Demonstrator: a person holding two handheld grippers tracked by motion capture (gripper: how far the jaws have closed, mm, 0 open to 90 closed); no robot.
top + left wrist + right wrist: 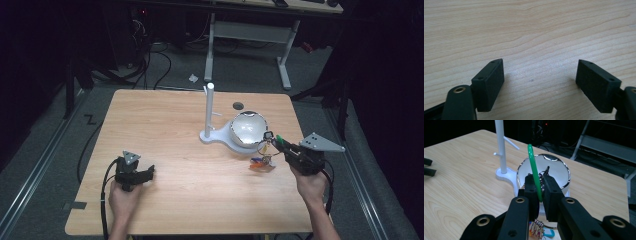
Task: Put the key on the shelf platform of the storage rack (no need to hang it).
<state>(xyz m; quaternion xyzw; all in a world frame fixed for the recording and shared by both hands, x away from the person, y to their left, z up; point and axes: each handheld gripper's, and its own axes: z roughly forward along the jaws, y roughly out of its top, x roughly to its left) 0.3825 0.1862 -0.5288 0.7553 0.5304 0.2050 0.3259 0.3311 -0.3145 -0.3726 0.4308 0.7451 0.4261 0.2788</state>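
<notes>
Right gripper (539,188) has its jaws pinched on a green ring (533,167) (edge-on, upright), from which a bunch of keys (262,160) dangles just above the table (165,150), beside the shiny bowl (247,128) on the white stand (209,112); left gripper (540,80) rests on the wood, jaws spread, nothing between them.
</notes>
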